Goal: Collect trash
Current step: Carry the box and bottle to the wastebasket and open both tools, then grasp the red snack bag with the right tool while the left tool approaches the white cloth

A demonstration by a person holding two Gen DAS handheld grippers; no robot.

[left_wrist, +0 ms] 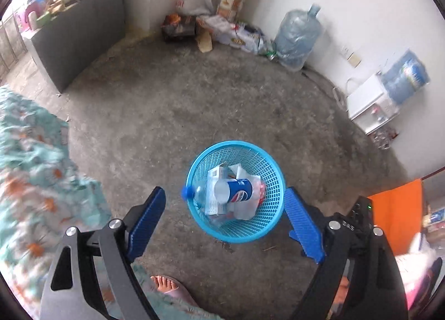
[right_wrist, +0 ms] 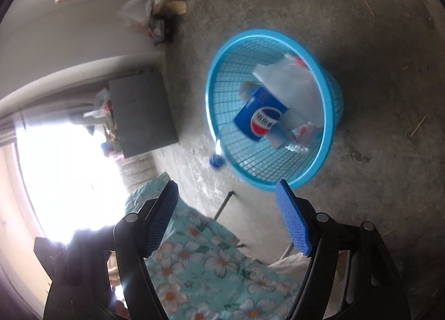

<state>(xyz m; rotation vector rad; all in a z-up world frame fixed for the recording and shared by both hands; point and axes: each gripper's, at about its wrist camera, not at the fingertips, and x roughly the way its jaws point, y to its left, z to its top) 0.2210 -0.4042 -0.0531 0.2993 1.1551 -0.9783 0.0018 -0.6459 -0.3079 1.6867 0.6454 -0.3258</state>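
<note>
Trash (left_wrist: 232, 194) sat heaped in blue basket (left_wrist: 194, 164), straight ahead of left gripper (left_wrist: 224, 214) and right gripper (right_wrist: 227, 214); both gaped, gripping nothing. Bottle (left_wrist: 198, 194) leaned over rim, likely tipped out if bumped.

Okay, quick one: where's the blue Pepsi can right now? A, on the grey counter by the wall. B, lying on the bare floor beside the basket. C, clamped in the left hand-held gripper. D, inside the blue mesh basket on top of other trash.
D: the Pepsi can lies inside the blue mesh basket, on top of a clear plastic bottle and crumpled wrappers, and neither hand-held gripper holds anything.
</note>
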